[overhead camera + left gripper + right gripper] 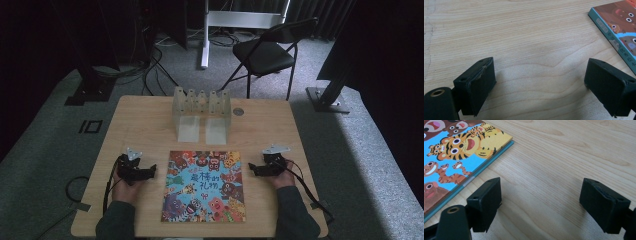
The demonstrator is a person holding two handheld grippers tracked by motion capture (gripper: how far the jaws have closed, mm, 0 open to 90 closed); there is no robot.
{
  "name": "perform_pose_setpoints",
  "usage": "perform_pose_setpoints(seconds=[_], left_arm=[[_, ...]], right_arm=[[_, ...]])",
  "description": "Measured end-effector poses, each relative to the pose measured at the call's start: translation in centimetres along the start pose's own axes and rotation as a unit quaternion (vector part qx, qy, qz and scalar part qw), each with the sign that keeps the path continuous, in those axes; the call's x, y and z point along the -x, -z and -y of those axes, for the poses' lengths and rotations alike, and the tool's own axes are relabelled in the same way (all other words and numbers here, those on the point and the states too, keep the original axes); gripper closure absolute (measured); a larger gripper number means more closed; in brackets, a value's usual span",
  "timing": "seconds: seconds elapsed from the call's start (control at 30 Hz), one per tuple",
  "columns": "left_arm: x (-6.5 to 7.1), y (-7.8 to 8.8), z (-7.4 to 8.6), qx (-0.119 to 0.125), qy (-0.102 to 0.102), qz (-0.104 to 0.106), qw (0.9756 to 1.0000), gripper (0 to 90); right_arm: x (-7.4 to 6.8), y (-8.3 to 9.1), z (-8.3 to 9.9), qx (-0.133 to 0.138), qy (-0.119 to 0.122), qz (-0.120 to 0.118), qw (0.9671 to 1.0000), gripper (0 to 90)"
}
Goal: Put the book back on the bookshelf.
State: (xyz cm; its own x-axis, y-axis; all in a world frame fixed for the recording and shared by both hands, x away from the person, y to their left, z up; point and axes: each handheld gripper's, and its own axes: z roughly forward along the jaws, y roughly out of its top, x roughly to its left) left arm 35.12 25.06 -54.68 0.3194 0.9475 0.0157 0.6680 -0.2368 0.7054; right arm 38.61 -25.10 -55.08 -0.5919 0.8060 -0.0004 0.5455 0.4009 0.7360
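Note:
A colourful picture book [204, 186] with cartoon animals lies flat at the table's front centre. My left gripper [150, 171] rests on the table just left of the book, pointing toward it, jaws wide apart with bare wood between them. In the left gripper view its gripper [539, 85] is open and the book's spine edge [616, 32] shows at upper right. My right gripper [252, 169] sits just right of the book, also open. In the right gripper view its gripper [540, 202] holds nothing, and the book's tiger corner [461, 152] lies at upper left.
A clear plastic rack [202, 111] with upright dividers stands at the back centre of the wooden table [140, 125]. A small round disc [238, 112] lies to its right. Beyond the table are a black folding chair [265, 52] and cables on the carpet.

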Motion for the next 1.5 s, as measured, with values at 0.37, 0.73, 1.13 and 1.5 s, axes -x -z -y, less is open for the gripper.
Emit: perform_pose_setpoints(seconds=[0.37, 0.73, 1.13, 1.5], left_arm=[[0.5, -0.2, -0.2, 0.001, 0.011, -0.011, 0.9999, 11.1], [0.6, -0.2, -0.3, 0.005, 0.009, -0.01, 0.9999, 14.3], [0.6, -0.2, -0.2, 0.005, 0.009, -0.01, 0.9999, 14.3], [0.6, -0.2, -0.2, 0.005, 0.005, -0.005, 1.0, 14.4]], right_arm=[[-0.1, 0.2, 0.1, -0.002, -0.003, 0.001, 1.0, 20.4], [-1.5, 1.5, -1.1, 0.003, 0.033, 0.012, 0.9994, 34.6], [-3.3, 2.1, -2.9, 0.013, 0.081, -0.002, 0.9966, 37.2], [-4.3, 2.1, -4.6, 0.017, 0.109, -0.011, 0.9938, 36.3]])
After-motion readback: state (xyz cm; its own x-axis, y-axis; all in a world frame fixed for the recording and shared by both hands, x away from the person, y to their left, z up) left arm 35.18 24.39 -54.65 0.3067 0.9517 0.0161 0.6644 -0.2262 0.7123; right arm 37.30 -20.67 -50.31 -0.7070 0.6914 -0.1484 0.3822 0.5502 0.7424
